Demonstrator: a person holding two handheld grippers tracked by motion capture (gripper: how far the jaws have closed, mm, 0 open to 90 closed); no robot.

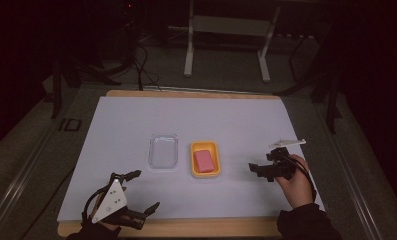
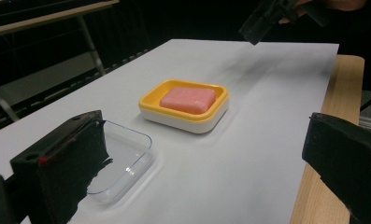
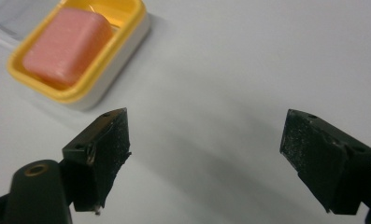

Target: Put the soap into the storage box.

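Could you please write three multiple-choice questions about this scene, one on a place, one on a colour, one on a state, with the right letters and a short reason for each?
1. Where does the clear lid lie?
A. on top of the soap dish
B. on the white sheet, beside the soap dish, on the side of the left gripper
C. between the jaws of the right gripper

2. What colour is the soap in the soap dish?
A. pink
B. green
C. blue

3. How do the jaws of the right gripper stand?
A. shut on the soap
B. shut on nothing
C. open, with nothing between them

Answers:
1 B: in the high view the lid lies flat on the white sheet, apart from the dish.
2 A: the bar is pink inside the yellow rim.
3 C: the right gripper view shows bare sheet between the two spread jaws.
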